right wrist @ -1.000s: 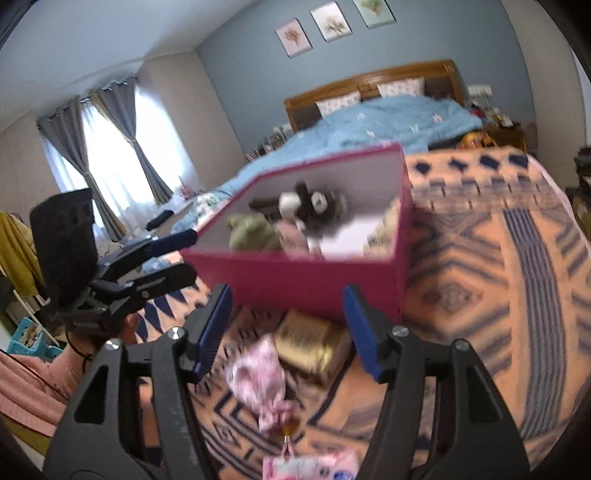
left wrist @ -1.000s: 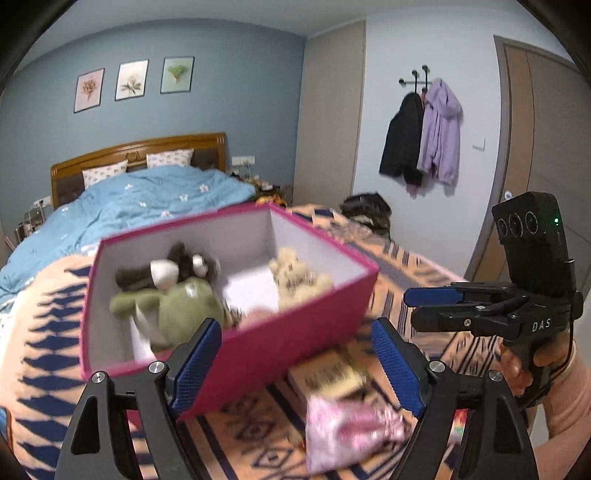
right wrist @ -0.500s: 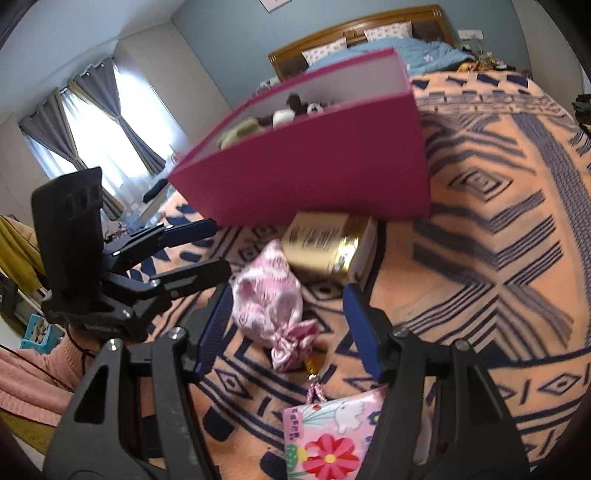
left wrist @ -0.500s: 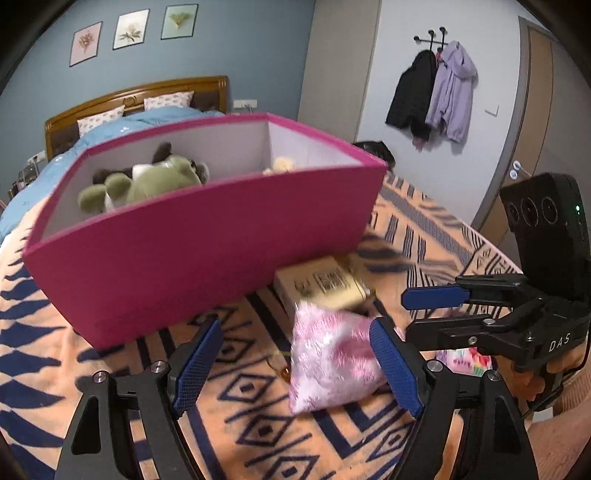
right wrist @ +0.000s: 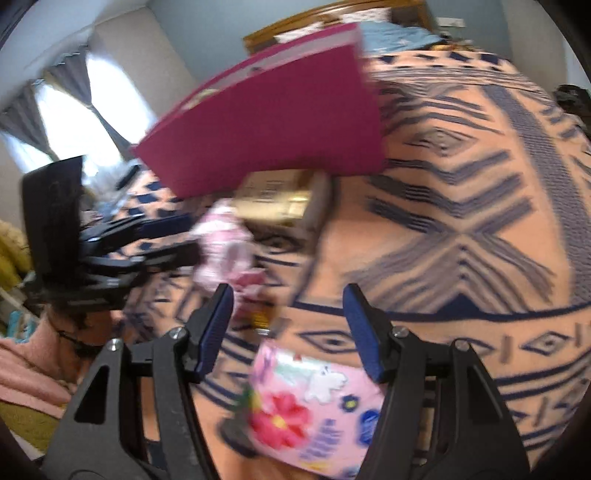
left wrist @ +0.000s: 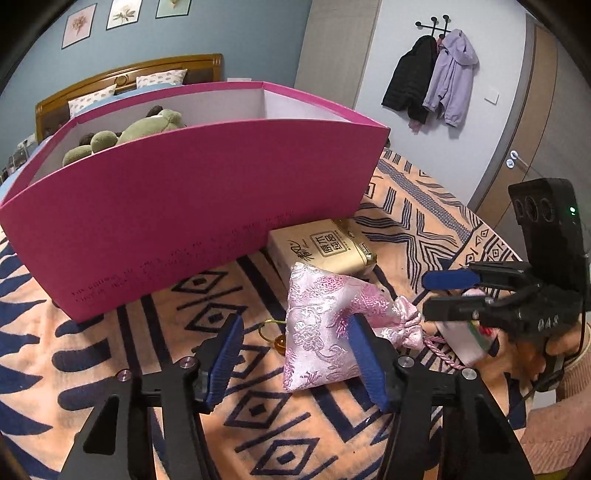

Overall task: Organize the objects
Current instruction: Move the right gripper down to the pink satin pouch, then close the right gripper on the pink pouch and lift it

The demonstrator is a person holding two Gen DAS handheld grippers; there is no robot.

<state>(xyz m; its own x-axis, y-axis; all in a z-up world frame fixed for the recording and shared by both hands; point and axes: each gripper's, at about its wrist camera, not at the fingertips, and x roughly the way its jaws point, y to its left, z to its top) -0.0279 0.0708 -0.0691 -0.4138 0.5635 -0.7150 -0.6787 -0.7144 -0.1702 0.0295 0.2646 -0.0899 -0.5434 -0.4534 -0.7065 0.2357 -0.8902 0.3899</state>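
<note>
Both our grippers, left (left wrist: pixel 293 345) and right (right wrist: pixel 288 325), gape empty; the pink pouch (left wrist: pixel 325 328) looks soft, probably light; pinch its gathered neck.

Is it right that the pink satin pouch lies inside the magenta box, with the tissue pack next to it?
Not quite. The pouch lies on the blanket in front of the box, not inside it. The tissue pack is indeed next to it. The left wrist view shows this.

A blue wall (left wrist: pixel 240 33) with three pictures (left wrist: pixel 122 16), a brown wooden bed (left wrist: pixel 122 74), and bright windows with grey curtains (right wrist: pixel 55 107).
</note>
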